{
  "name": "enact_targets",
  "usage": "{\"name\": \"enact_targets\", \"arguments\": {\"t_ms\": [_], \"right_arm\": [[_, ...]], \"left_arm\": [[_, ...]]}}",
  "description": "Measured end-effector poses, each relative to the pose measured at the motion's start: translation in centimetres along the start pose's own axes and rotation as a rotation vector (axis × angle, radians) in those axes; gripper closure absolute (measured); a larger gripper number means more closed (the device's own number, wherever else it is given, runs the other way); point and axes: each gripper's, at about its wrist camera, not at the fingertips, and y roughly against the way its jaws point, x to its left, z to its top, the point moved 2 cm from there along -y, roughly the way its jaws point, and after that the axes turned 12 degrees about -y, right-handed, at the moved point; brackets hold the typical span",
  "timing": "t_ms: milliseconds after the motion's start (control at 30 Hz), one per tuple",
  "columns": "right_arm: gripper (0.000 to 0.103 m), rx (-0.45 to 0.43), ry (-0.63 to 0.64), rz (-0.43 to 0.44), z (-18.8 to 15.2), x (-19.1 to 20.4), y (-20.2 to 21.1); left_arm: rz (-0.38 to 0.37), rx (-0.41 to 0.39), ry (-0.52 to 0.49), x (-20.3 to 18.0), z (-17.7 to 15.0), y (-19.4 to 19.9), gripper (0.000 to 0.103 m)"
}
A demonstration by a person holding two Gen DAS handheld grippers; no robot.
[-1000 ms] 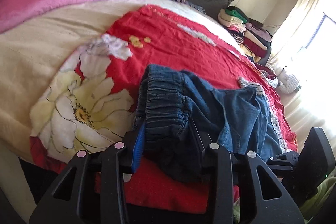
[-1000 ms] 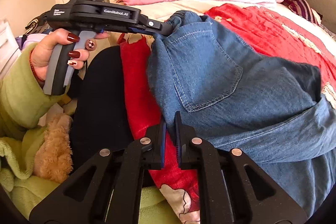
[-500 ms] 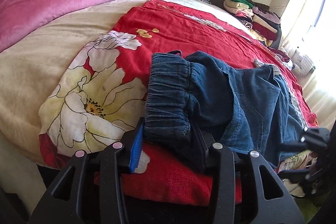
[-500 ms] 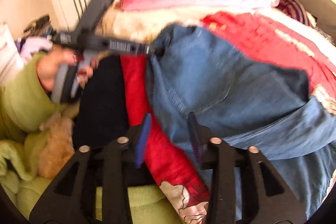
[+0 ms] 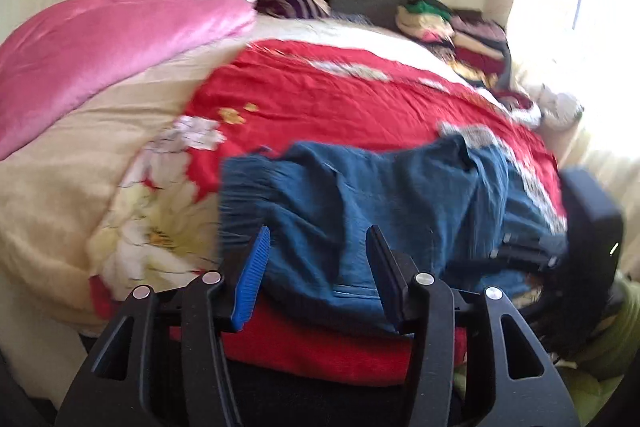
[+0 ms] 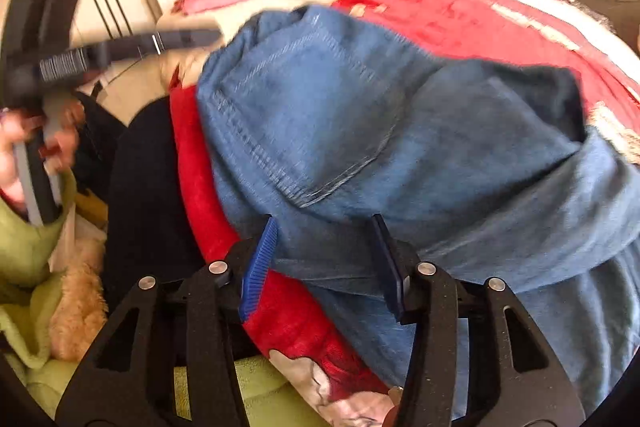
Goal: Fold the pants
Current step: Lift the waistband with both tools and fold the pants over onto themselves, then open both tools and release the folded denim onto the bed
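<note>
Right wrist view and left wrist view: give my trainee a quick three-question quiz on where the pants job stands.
1. True or false: the right hand-held gripper is clamped on the denim pants.
2. What do the pants lie on: A pink quilt, B red floral blanket, C floor?
3. What shows between the left hand-held gripper's jaws?

Key: 1 false, its jaws are opening. 2 B, the red floral blanket. 3 The pants' edge, unpressed.

Black-framed left hand-held gripper [image 5: 316,269], silver screws, one blue ribbed pad. Same build on right hand-held gripper [image 6: 324,261]. Fuzzy green sleeve [image 6: 24,247].
</note>
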Motion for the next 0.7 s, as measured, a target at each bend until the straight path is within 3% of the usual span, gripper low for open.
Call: {"name": "enact_targets", "arguments": {"t_ms": [167, 367, 433, 533, 567, 600, 633, 700], "right_arm": [[0.053, -0.102, -0.073, -0.052, 1.2, -3.4, 3.5], [0.051, -0.169, -0.177, -0.144, 2.0, -8.4, 6.2], [0.046, -0.195, -0.197, -0.167, 2.2, -9.3, 7.3], [0.040, -0.230, -0.218, -0.212, 3.2, -11.3, 8.6], [0.040, -0.236, -0.222, -0.226, 3.1, -11.6, 8.9], [0.039, -0.241, -0.228, -0.237, 3.6, -12.1, 9.1], [0.038, -0.243, -0.233, -0.244, 4.0, -12.5, 9.3], [0.038, -0.237, -0.251, -0.273, 5.3, -13.7, 9.4]], "left_arm": [[0.003, 0.095, -0.009, -0.2, -1.3, -4.0, 0.054], [-0.013, 0.066, 0.010, 0.1, -1.2, -4.0, 0.054], [-0.016, 0.036, 0.023, 0.0, -0.9, -2.8, 0.052], [0.016, -0.029, -0.028, -1.0, 0.6, -0.3, 0.048], [0.011, -0.045, -0.038, -1.4, 1.1, 0.4, 0.046], [0.001, -0.057, -0.044, -1.8, 1.6, 0.8, 0.036], [-0.012, -0.062, -0.051, -2.3, 2.0, 1.1, 0.033], [-0.045, -0.057, -0.072, -3.5, 2.6, 1.0, 0.034]]}}
